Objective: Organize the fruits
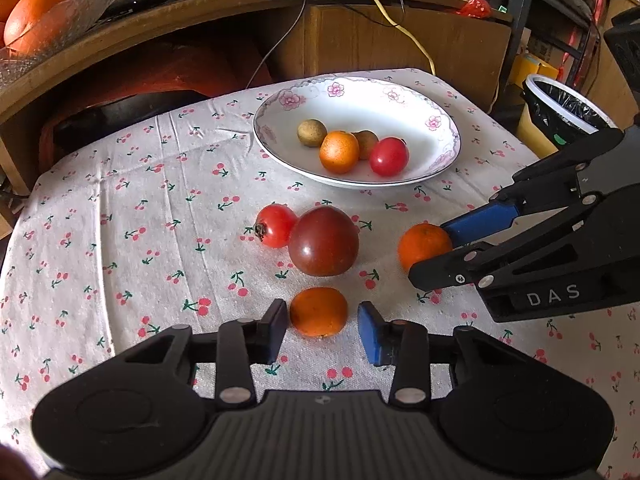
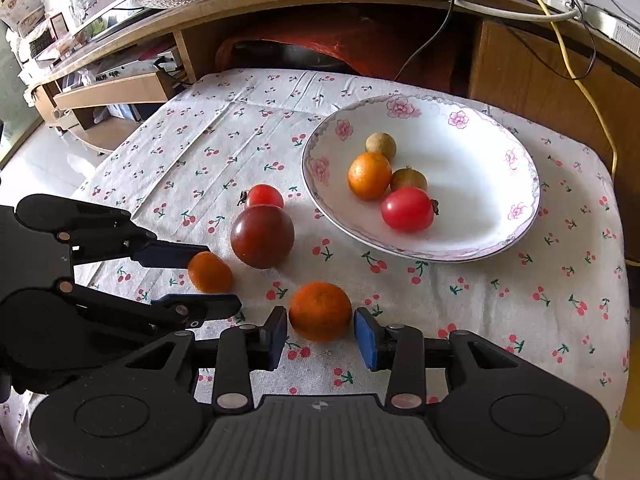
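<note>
Had L gripper (image 1: 323, 317) apart, straddling near orange (image 1: 319, 312), no clamp. R gripper (image 2: 321, 328) apart too, around second orange (image 2: 320, 311). Dark tomato (image 1: 323, 241) w/ small red tomato (image 1: 275, 225) touching sat btwn me and plate (image 1: 400, 104). Plate already held four fruits.

Two oranges (image 1: 318, 312) (image 1: 424, 246), red tomato (image 1: 276, 226) touching dark tomato (image 1: 324, 240) on cloth; four small fruits in plate (image 1: 440, 120).
</note>
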### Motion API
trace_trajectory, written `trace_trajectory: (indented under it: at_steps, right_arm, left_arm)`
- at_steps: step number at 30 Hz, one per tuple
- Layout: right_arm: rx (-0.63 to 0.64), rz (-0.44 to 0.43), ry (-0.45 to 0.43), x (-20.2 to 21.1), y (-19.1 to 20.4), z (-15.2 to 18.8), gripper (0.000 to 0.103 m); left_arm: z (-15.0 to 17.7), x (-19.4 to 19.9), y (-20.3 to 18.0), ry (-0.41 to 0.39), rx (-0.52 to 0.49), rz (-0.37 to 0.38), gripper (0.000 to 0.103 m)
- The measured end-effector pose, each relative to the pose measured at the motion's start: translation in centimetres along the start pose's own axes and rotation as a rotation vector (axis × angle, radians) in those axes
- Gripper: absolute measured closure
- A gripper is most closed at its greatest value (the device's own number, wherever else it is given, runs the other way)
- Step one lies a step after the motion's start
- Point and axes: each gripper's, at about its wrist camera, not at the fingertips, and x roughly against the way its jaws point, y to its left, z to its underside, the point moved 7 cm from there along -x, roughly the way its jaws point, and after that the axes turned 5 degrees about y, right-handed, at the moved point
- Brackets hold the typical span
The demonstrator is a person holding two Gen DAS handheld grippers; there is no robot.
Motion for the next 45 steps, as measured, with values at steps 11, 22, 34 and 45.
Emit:
trace_trajectory:
  at_steps: [11, 22, 34, 45]
  right_arm:
    - [-0.003, 0.021, -0.005, -0.1, -0.1, -0.2, 0.074]
    - [0.007, 0.006, -0.010, 1.0, 1.0, 0.0, 0.075]
    - [-0.011, 0.003, -0.066, 3.3, 0.7, -0.4, 0.075]
    - [-0.065, 0.035, -0.126, 4.7, -1.6, -1.7, 0.075]
  left_arm:
    - [0.0, 0.0, -0.3, 0.001, -0.012, -0.008, 0.062]
    - [0.0, 0.8, -0.3, -0.007, -0.025, -0.008, 0.065]
    - [-1.8, 2.6, -1.7, -0.057, -0.052, -0.011, 0.065]
    - [-4.9, 2.6, -2.4, -0.100, -0.057, -0.023, 0.066]
